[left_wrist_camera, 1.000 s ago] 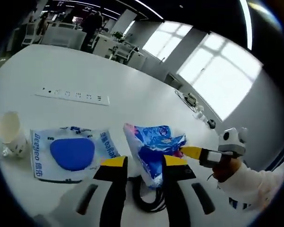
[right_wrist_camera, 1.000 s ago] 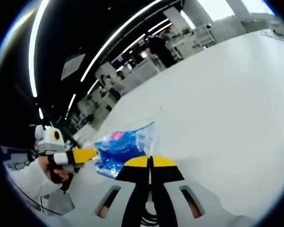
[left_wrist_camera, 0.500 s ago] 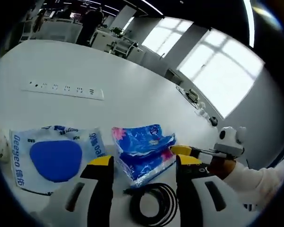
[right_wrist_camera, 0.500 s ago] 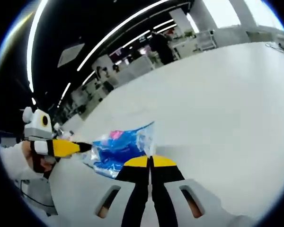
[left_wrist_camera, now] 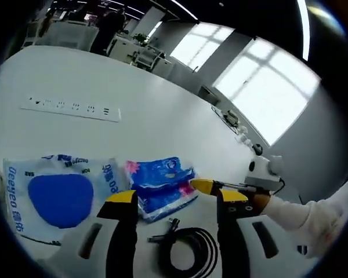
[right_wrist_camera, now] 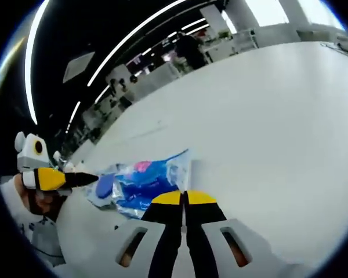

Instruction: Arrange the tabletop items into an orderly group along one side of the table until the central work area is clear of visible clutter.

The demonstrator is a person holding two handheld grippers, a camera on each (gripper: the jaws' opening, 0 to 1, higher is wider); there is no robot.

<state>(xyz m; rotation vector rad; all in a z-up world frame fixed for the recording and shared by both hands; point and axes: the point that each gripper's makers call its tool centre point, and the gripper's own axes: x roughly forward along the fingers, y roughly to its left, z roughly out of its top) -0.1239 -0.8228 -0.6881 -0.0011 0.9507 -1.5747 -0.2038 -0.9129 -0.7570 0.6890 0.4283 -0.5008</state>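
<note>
A blue tissue pack (left_wrist_camera: 159, 185) lies flat on the white table (left_wrist_camera: 162, 110), right beside a white pouch with a blue oval (left_wrist_camera: 58, 196). My left gripper (left_wrist_camera: 177, 197) is open, its jaws wide apart over a coiled black cable (left_wrist_camera: 185, 250). The right gripper (left_wrist_camera: 202, 185) comes in from the right, its tip at the pack's near edge. In the right gripper view, my right gripper (right_wrist_camera: 184, 200) is shut on the clear edge of the blue tissue pack (right_wrist_camera: 140, 182). The left gripper (right_wrist_camera: 69, 178) shows at the far left, held in a hand.
A long white power strip (left_wrist_camera: 69, 107) lies further out on the table. Small items (left_wrist_camera: 238, 124) sit near the far right edge. Broad bare tabletop (right_wrist_camera: 267, 116) stretches beyond the pack. Desks and people stand in the background.
The pack was tilted up off the table and now lies flat beside the pouch. My left jaws have spread wider. A paper cup has slipped out of the left view.
</note>
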